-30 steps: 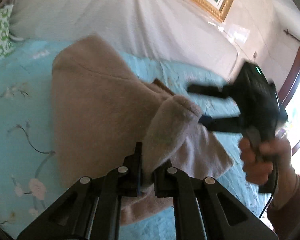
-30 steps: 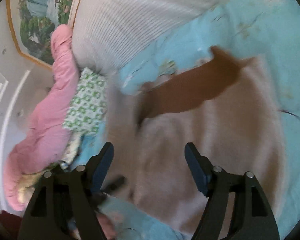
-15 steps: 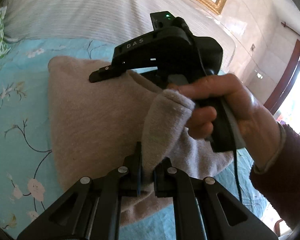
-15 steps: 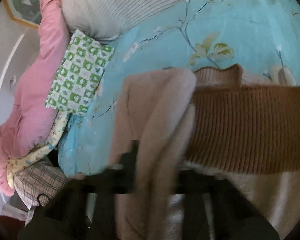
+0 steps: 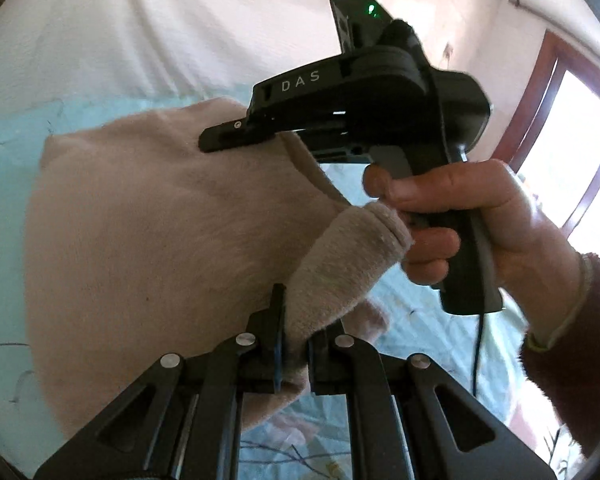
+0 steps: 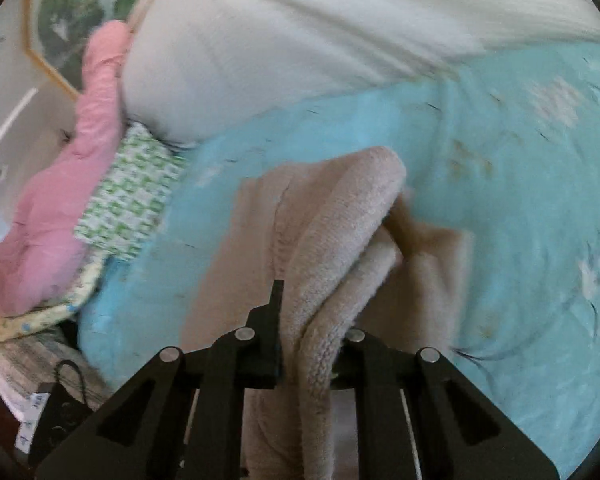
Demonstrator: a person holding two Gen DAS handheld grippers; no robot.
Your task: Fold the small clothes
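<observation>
A small beige fleece garment (image 5: 148,248) hangs lifted over the blue floral bed sheet (image 5: 4,184). My left gripper (image 5: 296,344) is shut on a rolled edge of it, near the sleeve cuff (image 5: 364,236). The right gripper (image 5: 236,136) shows in the left wrist view, held by a hand, with its fingers on the garment's upper edge. In the right wrist view the right gripper (image 6: 308,344) is shut on a thick fold of the beige garment (image 6: 340,232), with a brown ribbed part (image 6: 404,232) showing behind the fold.
A white striped pillow or bolster (image 6: 300,40) lies along the back of the bed sheet (image 6: 500,160). A pink quilt (image 6: 60,184) and a green-patterned cushion (image 6: 128,200) sit at the left. A doorway with a brown frame (image 5: 540,92) is at the right.
The right gripper has closed on a fold of the garment. Both grippers have raised the garment off the sheet. The left gripper has kept its hold.
</observation>
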